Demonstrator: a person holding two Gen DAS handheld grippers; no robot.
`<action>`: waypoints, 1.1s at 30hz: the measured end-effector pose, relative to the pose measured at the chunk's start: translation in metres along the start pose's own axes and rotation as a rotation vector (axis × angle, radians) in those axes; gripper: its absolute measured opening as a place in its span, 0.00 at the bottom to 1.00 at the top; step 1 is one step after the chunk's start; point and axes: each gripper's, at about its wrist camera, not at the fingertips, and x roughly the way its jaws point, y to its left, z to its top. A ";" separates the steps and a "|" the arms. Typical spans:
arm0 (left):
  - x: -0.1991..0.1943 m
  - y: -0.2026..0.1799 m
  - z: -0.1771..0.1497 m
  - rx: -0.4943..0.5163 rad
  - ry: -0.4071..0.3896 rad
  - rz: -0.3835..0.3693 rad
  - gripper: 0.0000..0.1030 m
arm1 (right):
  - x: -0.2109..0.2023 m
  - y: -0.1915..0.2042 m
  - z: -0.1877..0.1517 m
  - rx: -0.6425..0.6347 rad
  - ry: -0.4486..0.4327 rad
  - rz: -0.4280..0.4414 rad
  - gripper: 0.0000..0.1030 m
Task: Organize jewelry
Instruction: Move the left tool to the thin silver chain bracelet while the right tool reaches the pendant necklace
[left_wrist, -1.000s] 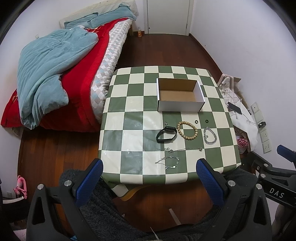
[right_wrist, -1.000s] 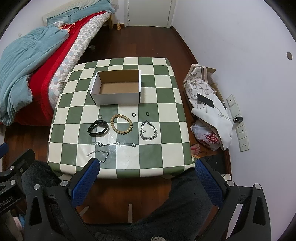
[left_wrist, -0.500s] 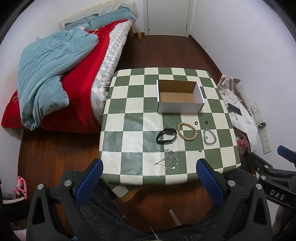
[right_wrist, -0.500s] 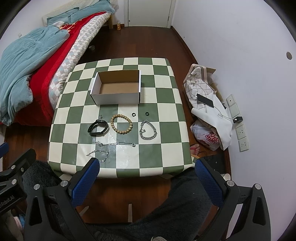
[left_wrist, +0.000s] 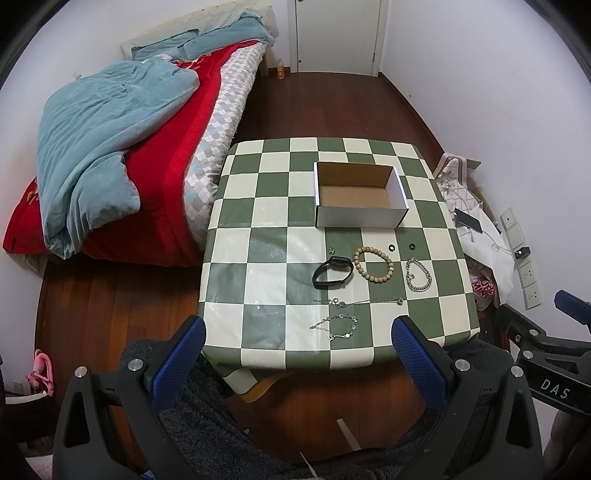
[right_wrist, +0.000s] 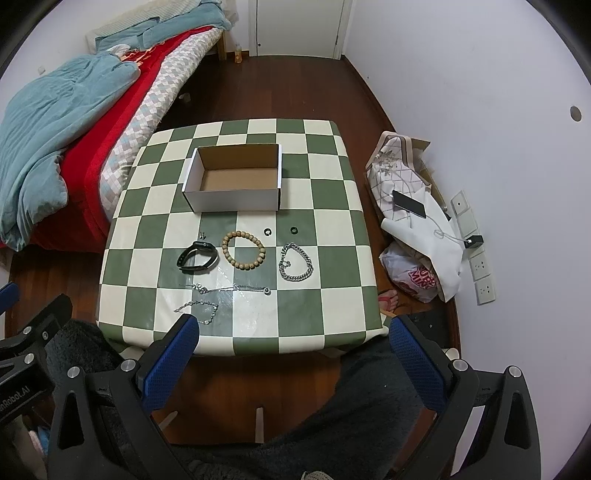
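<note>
The checkered table (left_wrist: 258, 236) is standing in the middle of the wooden floor, its left edge sitting close to the bed (left_wrist: 110, 155) while bags (right_wrist: 417, 206) are lying by the wall on its right; the table's left half is showing only bare squares. An open cardboard box (left_wrist: 360, 221) is resting toward the far side. In front of it the jewelry is lying in rows: a black band (left_wrist: 332, 272), a beaded bracelet (left_wrist: 373, 264) and a silver chain bracelet (left_wrist: 418, 275), with two thin chains (left_wrist: 340, 326) nearest the front edge. The left gripper (left_wrist: 295, 354) and right gripper (right_wrist: 293, 349) are both hovering short of that front edge, jaws spread wide, holding nothing, well apart from every piece
</note>
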 end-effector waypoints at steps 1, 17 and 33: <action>0.000 0.000 -0.001 -0.002 0.000 0.000 1.00 | -0.001 0.000 0.001 0.000 0.000 0.000 1.00; 0.092 -0.006 0.004 0.145 -0.021 0.255 1.00 | 0.042 -0.015 0.015 0.033 0.026 -0.013 1.00; 0.246 -0.026 -0.049 0.216 0.228 0.262 0.99 | 0.221 -0.048 -0.008 0.141 0.225 0.099 0.69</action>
